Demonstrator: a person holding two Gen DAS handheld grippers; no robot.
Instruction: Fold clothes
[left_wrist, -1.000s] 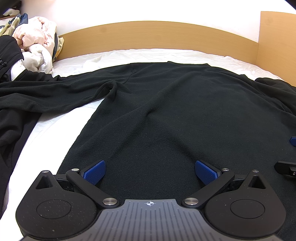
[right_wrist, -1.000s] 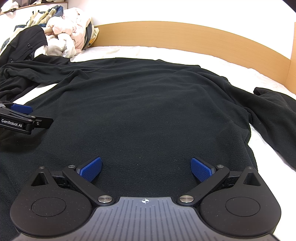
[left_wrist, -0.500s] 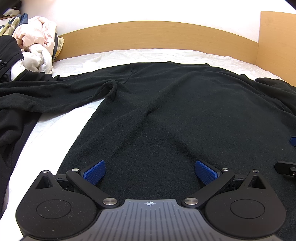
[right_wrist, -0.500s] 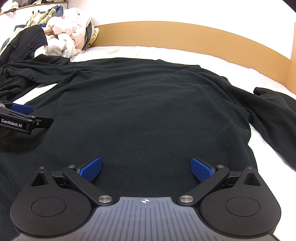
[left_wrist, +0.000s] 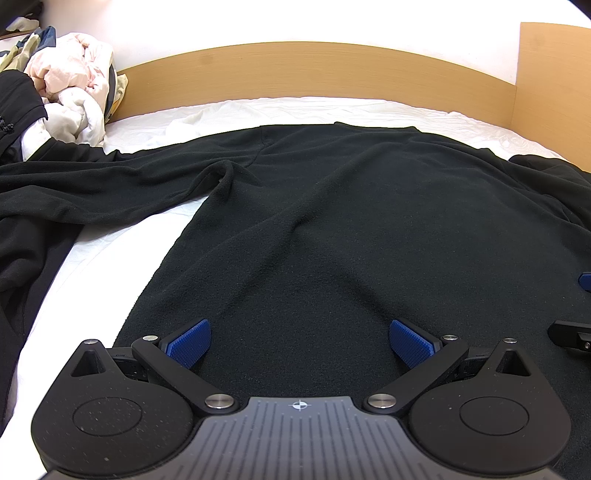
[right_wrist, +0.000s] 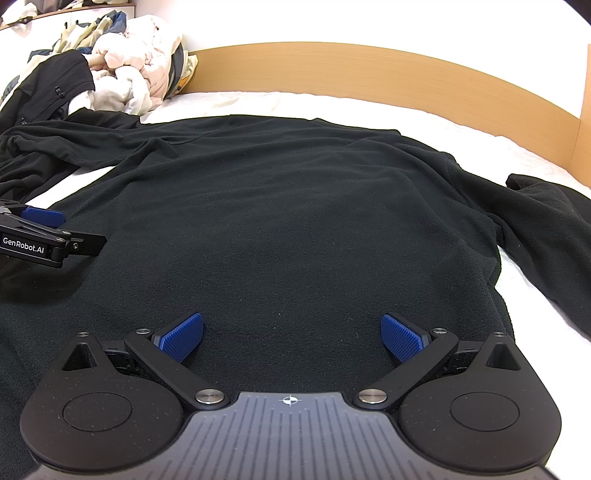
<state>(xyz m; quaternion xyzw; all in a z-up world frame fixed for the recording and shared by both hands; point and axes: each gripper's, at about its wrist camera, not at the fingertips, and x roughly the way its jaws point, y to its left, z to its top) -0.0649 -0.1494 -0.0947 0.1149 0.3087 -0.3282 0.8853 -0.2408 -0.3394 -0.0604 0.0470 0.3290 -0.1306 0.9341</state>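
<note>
- A bed with a white sheet (left_wrist: 110, 266) fills both views; the sheet is lightly creased near the head end.
- A light wooden headboard (left_wrist: 295, 70) runs across the far side, curved by the fisheye lens.
- In the left wrist view a taller wooden panel (left_wrist: 550, 74) of the same tone stands at the right end of the headboard.
- Behind the headboard is a plain white wall (right_wrist: 369, 18), brightly lit and washed out.
- A heap of pale pink and cream laundry (right_wrist: 140, 74) sits at the far left corner of the bed, with darker garments beside it.
- Light is even, bright and casts soft shadows only.
</note>
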